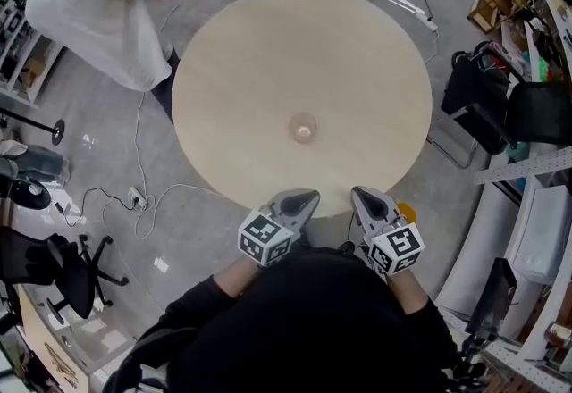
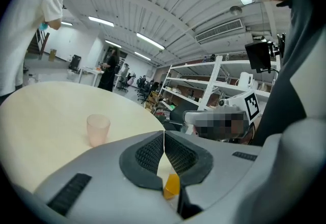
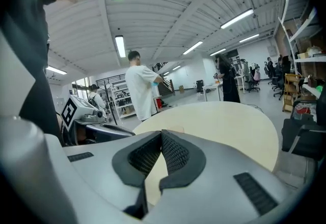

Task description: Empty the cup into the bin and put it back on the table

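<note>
Hovering at table [image 1: 268, 52] edge | left gripper [image 1: 308, 197] jaws together | right gripper [image 1: 357, 193] jaws together | cup [image 1: 303, 127] upright mid-table

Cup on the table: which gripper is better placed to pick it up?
Probably left. In the head view the left gripper sits nearer the cup than the right gripper; its own view shows the cup clearly. Both are shut and empty.

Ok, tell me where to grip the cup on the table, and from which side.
Probably the side wall below the rim, coming level from the near edge: the cup stands upright, alone on the table, mouth up. The shut right tool must open first.
</note>
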`<state>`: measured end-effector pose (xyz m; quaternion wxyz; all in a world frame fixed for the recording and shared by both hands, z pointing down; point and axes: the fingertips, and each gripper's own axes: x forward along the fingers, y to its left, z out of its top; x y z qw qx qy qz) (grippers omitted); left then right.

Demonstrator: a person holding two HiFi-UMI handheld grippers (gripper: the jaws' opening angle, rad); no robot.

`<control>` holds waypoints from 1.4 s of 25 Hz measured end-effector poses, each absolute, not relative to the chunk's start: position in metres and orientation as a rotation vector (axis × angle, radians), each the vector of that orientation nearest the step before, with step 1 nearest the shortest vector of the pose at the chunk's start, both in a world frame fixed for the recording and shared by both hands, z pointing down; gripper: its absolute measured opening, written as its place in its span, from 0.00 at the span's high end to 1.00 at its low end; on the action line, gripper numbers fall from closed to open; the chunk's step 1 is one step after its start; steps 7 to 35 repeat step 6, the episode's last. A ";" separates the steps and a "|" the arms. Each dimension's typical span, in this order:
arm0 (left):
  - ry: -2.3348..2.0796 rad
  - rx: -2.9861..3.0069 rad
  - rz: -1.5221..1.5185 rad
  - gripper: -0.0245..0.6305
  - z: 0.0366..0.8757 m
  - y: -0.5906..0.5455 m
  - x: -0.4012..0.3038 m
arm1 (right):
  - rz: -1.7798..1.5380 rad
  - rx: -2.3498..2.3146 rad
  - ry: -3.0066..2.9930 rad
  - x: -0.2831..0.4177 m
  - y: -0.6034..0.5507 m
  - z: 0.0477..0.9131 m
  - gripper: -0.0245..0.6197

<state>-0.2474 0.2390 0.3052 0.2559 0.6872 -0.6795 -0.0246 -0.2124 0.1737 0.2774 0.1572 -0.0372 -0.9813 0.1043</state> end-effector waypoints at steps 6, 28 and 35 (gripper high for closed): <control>-1.909 1.845 -0.056 0.93 0.277 0.231 -0.219 | 0.277 -0.159 -2.820 -0.178 0.175 0.259 0.94; -1.909 1.845 -0.056 0.93 0.277 0.231 -0.219 | 0.277 -0.159 -2.820 -0.178 0.175 0.259 0.94; -1.909 1.845 -0.056 0.93 0.277 0.231 -0.219 | 0.277 -0.159 -2.820 -0.178 0.175 0.259 0.94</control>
